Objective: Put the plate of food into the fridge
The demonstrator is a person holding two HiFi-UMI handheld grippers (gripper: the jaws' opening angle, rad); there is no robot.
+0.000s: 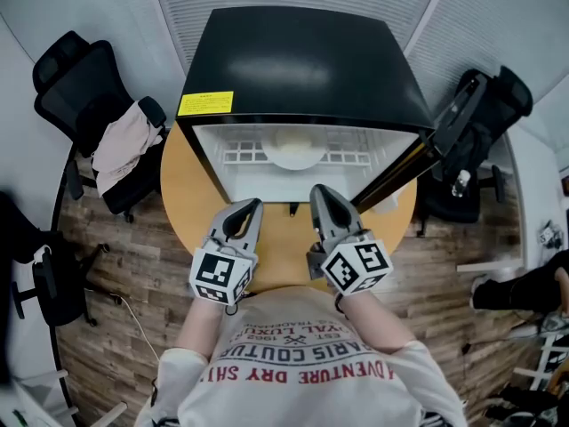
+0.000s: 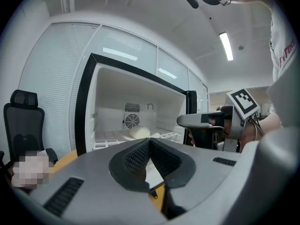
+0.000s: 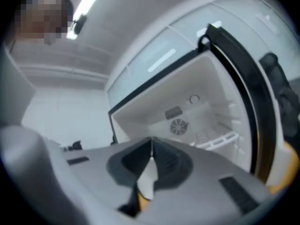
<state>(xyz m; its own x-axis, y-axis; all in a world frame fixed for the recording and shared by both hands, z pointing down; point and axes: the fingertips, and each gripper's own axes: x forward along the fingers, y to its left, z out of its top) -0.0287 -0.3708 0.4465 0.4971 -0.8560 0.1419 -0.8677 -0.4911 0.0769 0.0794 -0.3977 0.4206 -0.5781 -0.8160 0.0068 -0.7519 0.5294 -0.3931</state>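
A black mini fridge [image 1: 302, 60] stands open on a round wooden table [image 1: 191, 194]. A white plate with pale food [image 1: 295, 149] rests on its white wire shelf [image 1: 236, 154], well inside. In the left gripper view the plate of food [image 2: 137, 133] lies beneath the rear fan. My left gripper [image 1: 252, 205] hovers over the table just in front of the fridge opening, shut and empty. My right gripper [image 1: 318, 191] sits beside it, also shut with nothing between its jaws, pointing up into the fridge interior [image 3: 197, 111]. Neither gripper touches the plate.
The fridge door [image 1: 418, 154] hangs open to the right, past my right gripper. An office chair [image 1: 80, 87] draped with a cloth [image 1: 124, 140] stands on the left, and another chair [image 1: 484, 123] on the right. The table edge is close to my body.
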